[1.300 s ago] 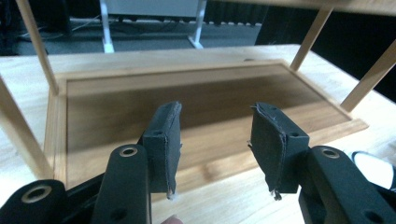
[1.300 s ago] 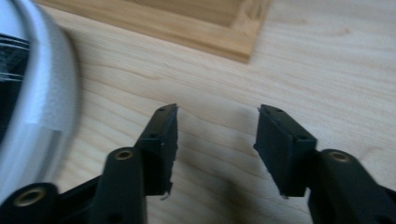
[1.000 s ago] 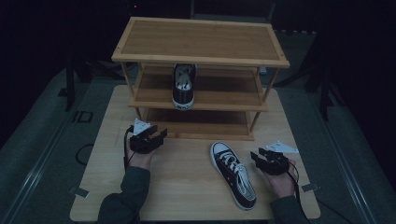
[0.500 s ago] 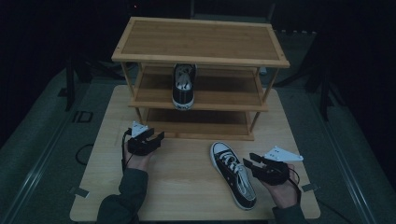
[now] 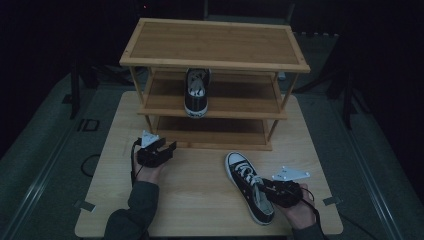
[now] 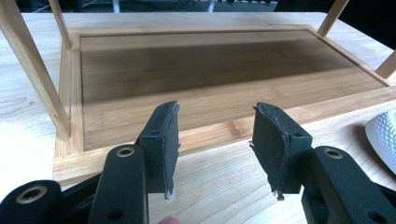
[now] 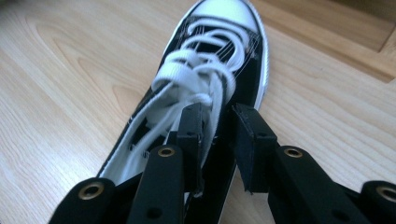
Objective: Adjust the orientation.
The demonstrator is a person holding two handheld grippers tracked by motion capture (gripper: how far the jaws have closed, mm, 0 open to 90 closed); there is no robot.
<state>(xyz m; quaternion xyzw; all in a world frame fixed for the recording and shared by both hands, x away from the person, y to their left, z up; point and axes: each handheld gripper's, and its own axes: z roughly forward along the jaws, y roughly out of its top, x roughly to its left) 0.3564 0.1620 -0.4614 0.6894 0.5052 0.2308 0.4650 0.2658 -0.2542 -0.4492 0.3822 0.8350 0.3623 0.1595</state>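
R gripper point(image 5: 266, 190) is down on the black sneaker point(image 5: 248, 192) at the near-right part of the table point(image 5: 200, 200). Jaws have just been closing. In the right gripper view point(image 7: 215, 140) they straddle the shoe's side wall by the laces: one jaw inside the opening, the other outside, gap narrow. Looks like the pads are pinching the canvas, tho the exact contact pt is partly hidden by the laces.

Sneaker lies flat on its sole, toe cap pointing toward the rack point(image 5: 215, 50), heel toward the person. White laces loose over the tongue.

L gripper point(image 5: 167, 146) sits on the table's left side, just in front of the rack's bottom shelf point(image 6: 210, 79). Jaws wide apart, nothing between 'em; the left gripper view point(image 6: 215, 140) looks straight across that bare bottom board. White edge of the sneaker's toe peeks in at the far right of that view point(image 6: 383, 140).

2nd sneaker point(image 5: 196, 92) is parked on the rack's middle shelf, left of centre, toe facing out to the person. Top shelf bare wood.

L and R grippers well apart, sneaker between them but much nearer the R one.
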